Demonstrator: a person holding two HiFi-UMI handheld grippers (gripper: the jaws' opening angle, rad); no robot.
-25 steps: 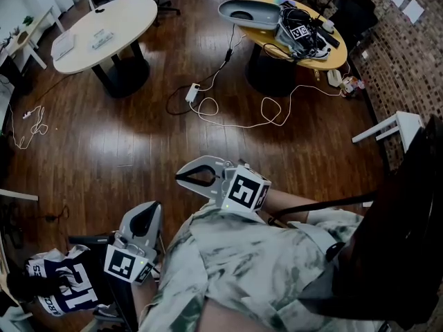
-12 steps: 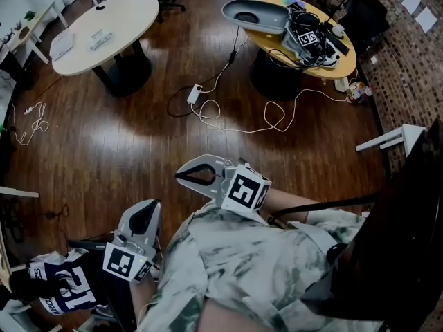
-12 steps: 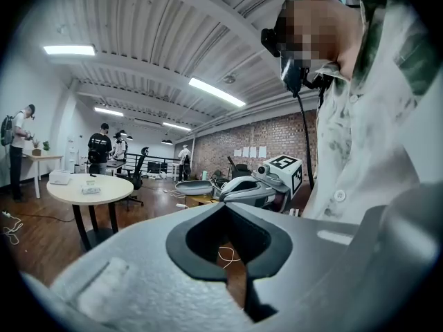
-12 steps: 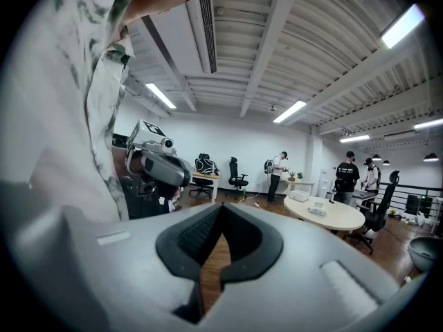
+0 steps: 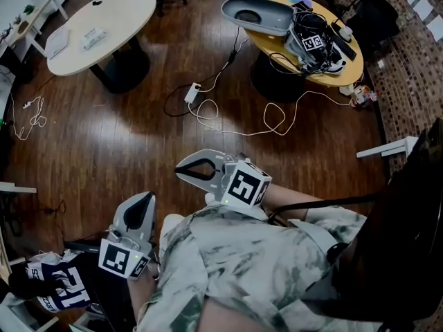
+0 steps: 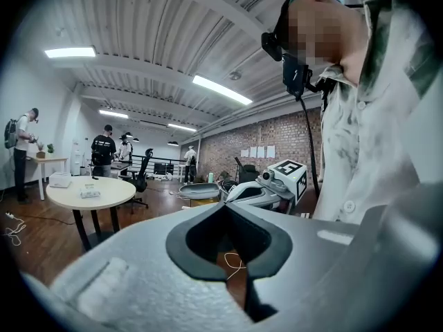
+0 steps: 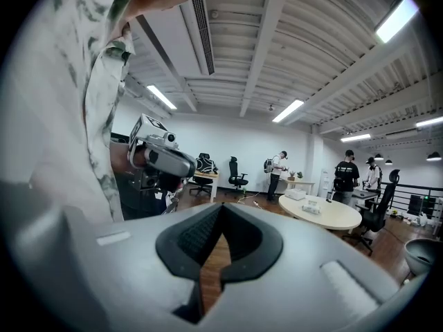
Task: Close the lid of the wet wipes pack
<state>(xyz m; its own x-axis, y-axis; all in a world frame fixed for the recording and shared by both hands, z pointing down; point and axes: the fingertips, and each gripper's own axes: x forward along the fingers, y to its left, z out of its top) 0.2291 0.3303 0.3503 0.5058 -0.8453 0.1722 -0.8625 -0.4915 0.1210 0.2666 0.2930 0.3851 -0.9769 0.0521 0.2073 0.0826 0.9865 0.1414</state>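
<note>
No wet wipes pack shows in any view. My left gripper (image 5: 143, 200) is held low at my left side over the wooden floor, jaws together with nothing between them. The right gripper (image 5: 181, 171) sticks out in front of my patterned shirt (image 5: 249, 268), pointing left, jaws also together and empty. In the left gripper view its own jaws (image 6: 223, 209) meet at the tip, and the right gripper (image 6: 257, 192) shows beyond them. In the right gripper view the jaws (image 7: 220, 209) touch too, with the left gripper (image 7: 166, 159) at the left.
A white round table (image 5: 97, 26) with small boxes stands far left. A yellow round table (image 5: 304, 50) carries a grey tub and tangled cables. White cords (image 5: 235, 116) lie on the floor. A dark jersey (image 5: 59, 286) lies at my lower left. People stand far off.
The head view has drifted a little, so the tables sit slightly higher in it. The left gripper has shifted a touch down and left. Both grippers stay shut.
</note>
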